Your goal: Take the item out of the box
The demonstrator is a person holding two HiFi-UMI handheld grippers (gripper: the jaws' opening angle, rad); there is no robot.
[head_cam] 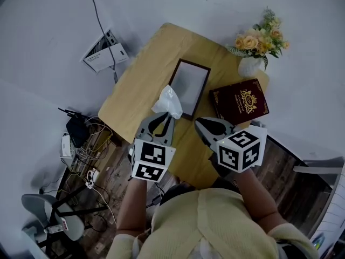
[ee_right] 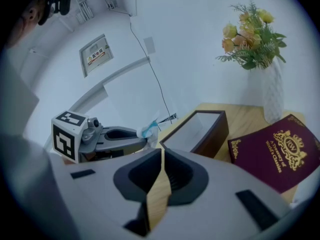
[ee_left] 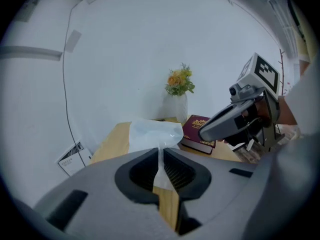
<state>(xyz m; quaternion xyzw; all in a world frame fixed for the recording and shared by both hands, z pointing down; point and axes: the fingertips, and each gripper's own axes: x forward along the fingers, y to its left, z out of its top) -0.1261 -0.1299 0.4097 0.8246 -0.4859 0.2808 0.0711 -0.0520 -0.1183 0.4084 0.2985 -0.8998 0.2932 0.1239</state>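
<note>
Wide wooden worktop (head_cam: 145, 74) first, stretching off to the far side. Dead centre on it, the dark box (head_cam: 190, 85), open, pale lining on show. Just right of that, a maroon book (head_cam: 240, 101) with a gold crest, lying flat.

Now over the near edge: left tool (head_cam: 166, 116), clenched hard on the bag (head_cam: 168, 101). Seen along the left tool (ee_left: 160, 153), a thin neck of film pinched between the jaws and a crinkled puff of bag (ee_left: 155, 134) beyond the tips.

Alongside on the right, right tool (head_cam: 199, 122), closed jaw to jaw on nothing but air (ee_right: 162, 151), aimed toward the box (ee_right: 197, 131).

Far right corner: white vase (head_cam: 249, 66), yellow flowers (head_cam: 261, 39).

Smallest of all, the bag: white, translucent, clear of the box, up off the worktop just by the box's near left corner.
</note>
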